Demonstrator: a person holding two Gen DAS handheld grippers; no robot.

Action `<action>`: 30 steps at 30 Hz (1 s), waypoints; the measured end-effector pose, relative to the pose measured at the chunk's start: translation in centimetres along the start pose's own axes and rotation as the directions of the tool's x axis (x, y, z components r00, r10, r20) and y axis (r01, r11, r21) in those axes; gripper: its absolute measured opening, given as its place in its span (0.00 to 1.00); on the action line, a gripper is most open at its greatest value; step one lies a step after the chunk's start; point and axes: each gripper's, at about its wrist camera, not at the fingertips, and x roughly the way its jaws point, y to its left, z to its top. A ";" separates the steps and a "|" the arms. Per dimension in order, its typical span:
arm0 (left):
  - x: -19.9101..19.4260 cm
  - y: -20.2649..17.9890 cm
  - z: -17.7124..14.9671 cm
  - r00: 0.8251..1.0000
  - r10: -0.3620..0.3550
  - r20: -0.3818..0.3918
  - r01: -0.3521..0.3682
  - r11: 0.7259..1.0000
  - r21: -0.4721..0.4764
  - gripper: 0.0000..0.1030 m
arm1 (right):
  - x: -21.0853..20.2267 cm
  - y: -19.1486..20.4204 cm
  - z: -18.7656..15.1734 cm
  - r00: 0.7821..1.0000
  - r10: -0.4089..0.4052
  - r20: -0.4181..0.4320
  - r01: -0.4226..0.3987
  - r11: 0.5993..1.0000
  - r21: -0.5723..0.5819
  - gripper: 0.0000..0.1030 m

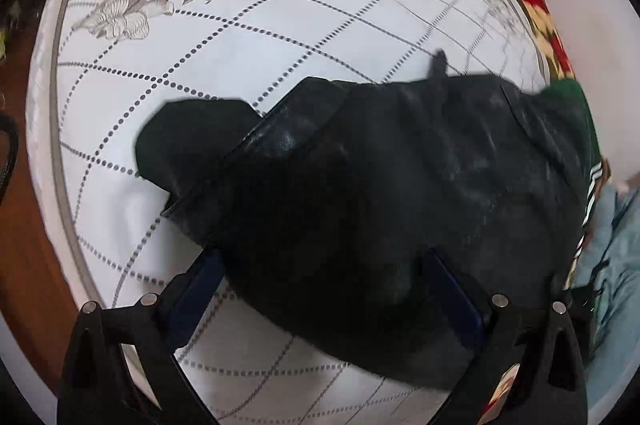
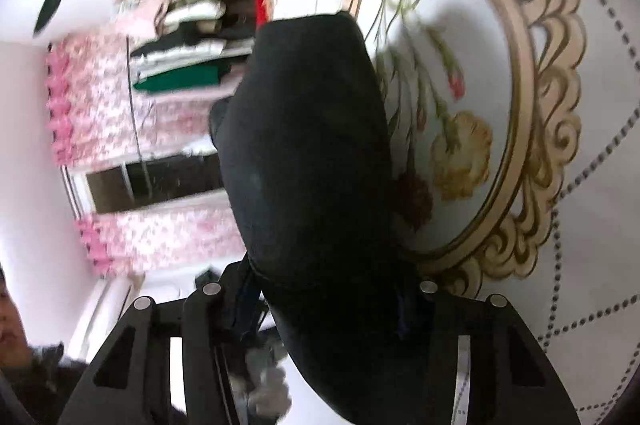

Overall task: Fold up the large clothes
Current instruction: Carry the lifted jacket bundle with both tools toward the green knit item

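Here, a creased black garment [image 1: 380,193] drapes over smooth dotted-grid bedsheet [image 1: 280,37].

My black garment [image 1: 360,193] lay bunched on the white dotted-grid bedsheet [image 1: 168,97]; its leathery surface showed creases and a seam; in my right view a smooth dark fold [image 2: 308,145] rose upright.
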 end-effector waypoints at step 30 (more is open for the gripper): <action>-5.2 -1.5 5.8 0.981 -0.130 0.143 0.113 0.986 0.119 0.39 | 4.4 6.2 -2.1 0.990 -0.028 0.139 0.020 0.998 0.060 0.41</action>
